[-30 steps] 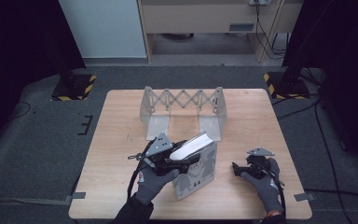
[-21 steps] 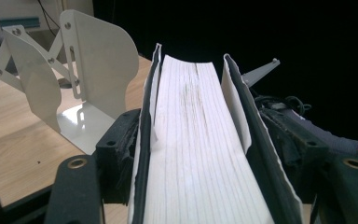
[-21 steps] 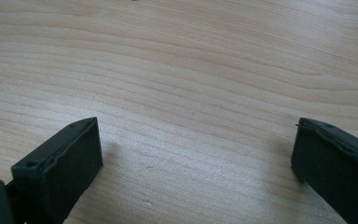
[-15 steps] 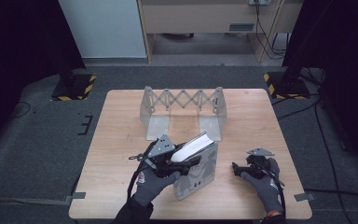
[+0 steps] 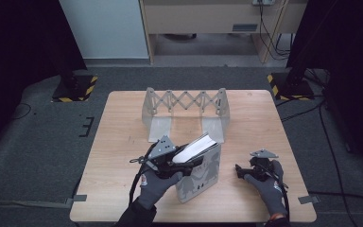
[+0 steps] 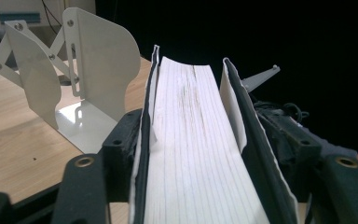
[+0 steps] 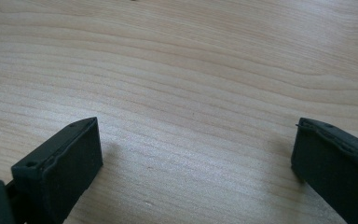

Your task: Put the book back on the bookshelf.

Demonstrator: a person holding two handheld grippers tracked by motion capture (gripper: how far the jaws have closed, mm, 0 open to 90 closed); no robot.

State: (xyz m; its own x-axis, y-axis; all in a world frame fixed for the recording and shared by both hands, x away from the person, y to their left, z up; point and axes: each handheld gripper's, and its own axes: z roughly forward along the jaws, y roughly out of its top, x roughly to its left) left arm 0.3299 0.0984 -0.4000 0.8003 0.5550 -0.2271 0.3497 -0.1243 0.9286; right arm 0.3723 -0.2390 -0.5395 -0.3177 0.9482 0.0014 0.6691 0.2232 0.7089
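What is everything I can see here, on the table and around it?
Table: one, light wood, centre of the dark carpet.
Rack: one, pale grey metal with a scissor lattice, standing at the table's far middle.
Book: one, grey cover and white pages, near edge, gripped by its page edge.
Striped bases: two, black and yellow, on the floor past the far corners.
Cabinet: one, beige, behind the table.
Left tongs: black, closed on the book.
Right tongs: black, open over bare wood.
Gloves: two, grey.
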